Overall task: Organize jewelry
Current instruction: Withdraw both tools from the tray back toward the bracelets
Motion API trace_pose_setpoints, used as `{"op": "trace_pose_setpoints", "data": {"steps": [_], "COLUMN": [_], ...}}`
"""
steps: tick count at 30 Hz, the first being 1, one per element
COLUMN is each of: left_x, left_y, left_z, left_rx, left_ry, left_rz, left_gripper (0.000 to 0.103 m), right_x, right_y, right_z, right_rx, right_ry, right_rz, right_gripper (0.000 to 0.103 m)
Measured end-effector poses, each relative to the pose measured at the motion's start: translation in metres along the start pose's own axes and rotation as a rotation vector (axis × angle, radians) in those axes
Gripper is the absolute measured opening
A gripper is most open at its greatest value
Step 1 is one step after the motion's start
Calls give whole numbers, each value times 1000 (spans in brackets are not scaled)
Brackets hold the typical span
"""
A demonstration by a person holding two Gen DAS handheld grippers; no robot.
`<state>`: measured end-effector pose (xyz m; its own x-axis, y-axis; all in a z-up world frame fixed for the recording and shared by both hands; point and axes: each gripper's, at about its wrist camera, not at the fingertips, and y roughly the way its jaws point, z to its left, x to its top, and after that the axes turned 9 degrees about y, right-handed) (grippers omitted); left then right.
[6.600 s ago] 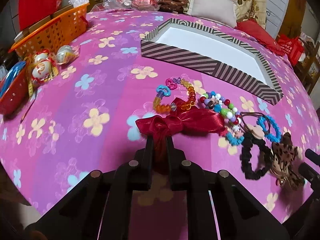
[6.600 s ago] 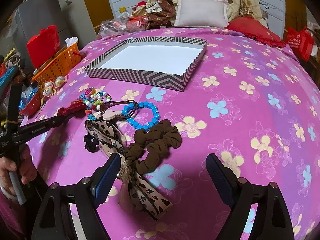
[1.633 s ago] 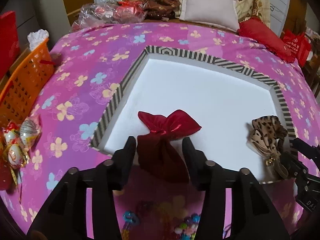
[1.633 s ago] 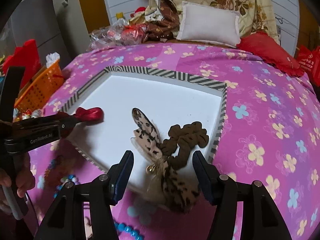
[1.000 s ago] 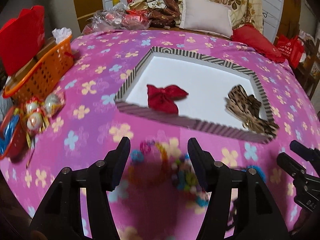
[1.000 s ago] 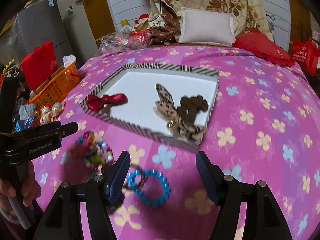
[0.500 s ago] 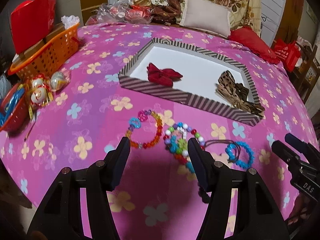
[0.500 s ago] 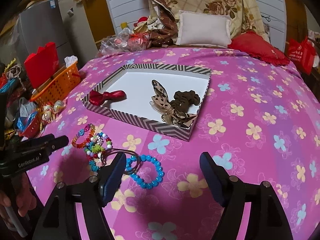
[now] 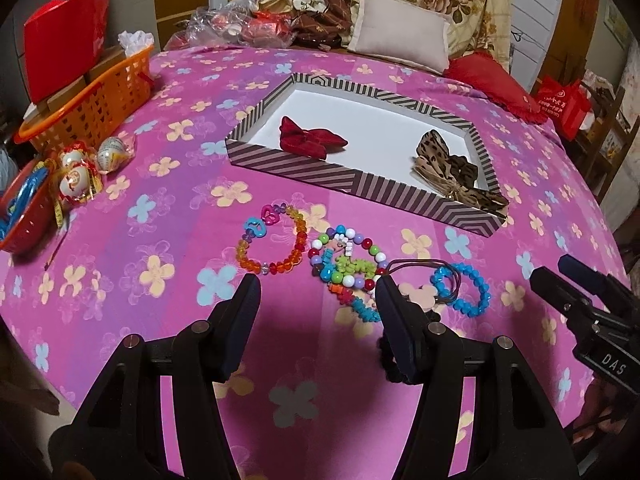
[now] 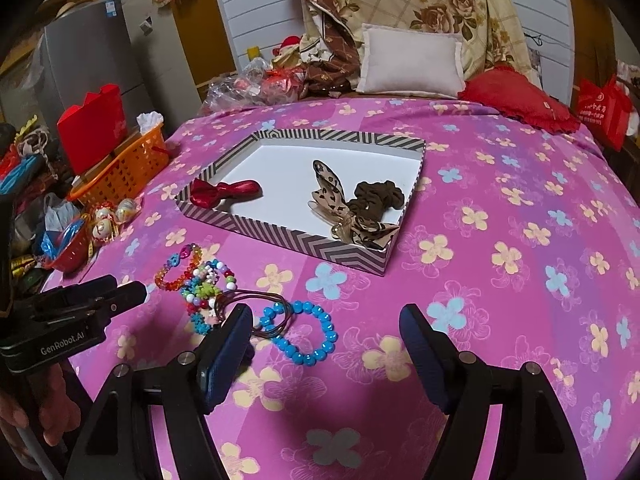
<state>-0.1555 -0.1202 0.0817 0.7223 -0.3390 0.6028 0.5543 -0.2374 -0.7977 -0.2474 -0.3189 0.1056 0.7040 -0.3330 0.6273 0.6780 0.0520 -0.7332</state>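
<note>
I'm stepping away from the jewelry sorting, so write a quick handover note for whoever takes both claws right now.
Left claw: open, empty, above the bracelets.
Right claw: open, empty; its jaws have just been opening, nothing between them.
Done: red bow, leopard bow and brown scrunchie lie in the striped box.
Left: on the pink bedspread in front of the box, the orange bead bracelet, multicolour bead bracelet, blue bead bracelet and brown hair tie, partly overlapping. A black item sits half hidden behind the left claw.
</note>
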Motion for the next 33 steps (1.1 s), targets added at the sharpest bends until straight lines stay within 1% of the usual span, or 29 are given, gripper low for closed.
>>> {"op": "trace_pose_setpoints", "data": {"steps": [4,14,23,26,29,33], "left_x": [-5,-15,-29,-33,-35,-37], "left_y": [-3,-11,-7,-7,-6,-5], "left_z": [3,20,39,42,43,44], "left_rx": [13,34,82,97,106,109], "left_ry": [1,-33,-63,-64,-59,-58], "left_rz": [-7,-13,12,9,7,5], "left_gripper": [60,60,60,60,60,60], "right_x": [-2,-8,-16,-18,-19,-20], "right_y": [-2,-5,-1,1,1,0], "right_z": [4,14,11,9,10,14], "right_rx": [-6,-14,-4,1,11,-4], "right_ry": [-7,-44,-22,-2,6,-16], "right_rz": [0,9,36,50,49,45], "right_gripper": [74,74,74,80,80,80]}}
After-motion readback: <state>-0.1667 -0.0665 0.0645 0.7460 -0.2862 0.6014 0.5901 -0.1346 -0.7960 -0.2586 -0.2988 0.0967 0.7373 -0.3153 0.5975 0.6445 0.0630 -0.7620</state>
